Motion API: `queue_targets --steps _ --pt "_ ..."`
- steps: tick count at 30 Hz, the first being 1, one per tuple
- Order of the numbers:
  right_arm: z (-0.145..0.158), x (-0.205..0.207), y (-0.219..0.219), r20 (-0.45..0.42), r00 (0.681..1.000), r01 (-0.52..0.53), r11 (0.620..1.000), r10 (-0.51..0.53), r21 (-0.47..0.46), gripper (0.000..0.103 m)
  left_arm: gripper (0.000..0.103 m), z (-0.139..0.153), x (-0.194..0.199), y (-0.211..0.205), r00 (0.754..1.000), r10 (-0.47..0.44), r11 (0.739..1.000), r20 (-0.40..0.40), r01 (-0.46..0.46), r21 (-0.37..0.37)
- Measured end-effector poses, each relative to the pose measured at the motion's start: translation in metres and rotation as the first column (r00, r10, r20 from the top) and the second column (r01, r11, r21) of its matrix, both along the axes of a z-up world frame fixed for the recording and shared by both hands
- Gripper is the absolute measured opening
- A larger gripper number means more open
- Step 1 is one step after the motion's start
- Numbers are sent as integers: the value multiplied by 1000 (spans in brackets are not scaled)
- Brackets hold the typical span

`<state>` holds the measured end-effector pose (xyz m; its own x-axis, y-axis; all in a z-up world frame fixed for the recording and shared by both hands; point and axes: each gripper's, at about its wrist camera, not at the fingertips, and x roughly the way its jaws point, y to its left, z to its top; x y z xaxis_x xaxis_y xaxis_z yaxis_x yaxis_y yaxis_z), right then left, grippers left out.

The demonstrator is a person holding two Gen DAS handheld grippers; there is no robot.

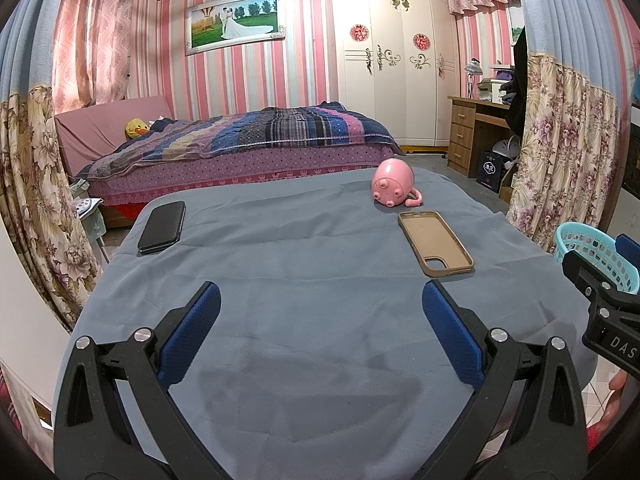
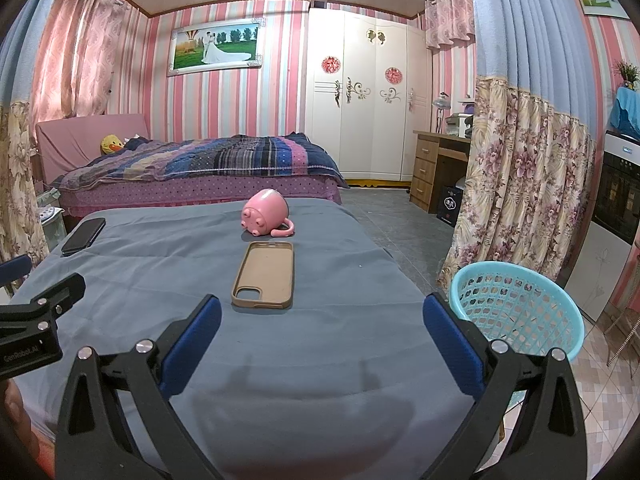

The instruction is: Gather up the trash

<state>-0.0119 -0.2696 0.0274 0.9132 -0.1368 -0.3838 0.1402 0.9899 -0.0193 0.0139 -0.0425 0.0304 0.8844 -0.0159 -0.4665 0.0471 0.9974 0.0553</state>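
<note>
Ahead of the open right tool (image 2: 322, 320) lies the phone case (image 2: 265, 275)

striped pink walls (image 2: 240, 92) | white wardrobe (image 2: 364, 100) | bed (image 2: 200, 176) | wooden desk (image 2: 432, 164) | grey tiled floor (image 2: 400, 224)

One pink mug (image 2: 265, 212), two phone cases (image 2: 265, 278), one basket (image 2: 516, 308).

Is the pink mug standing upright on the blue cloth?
No. The pink mug lies tipped on its side on the blue cloth, just beyond the tan phone case.
</note>
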Motion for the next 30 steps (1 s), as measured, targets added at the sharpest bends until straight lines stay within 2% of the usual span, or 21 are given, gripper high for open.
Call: queue_targets --steps 30 --pt "1 -1 -3 0 1000 1 1000 -1 -1 99 97 -1 -1 -2 1000 -2 1000 -3 2 -1"
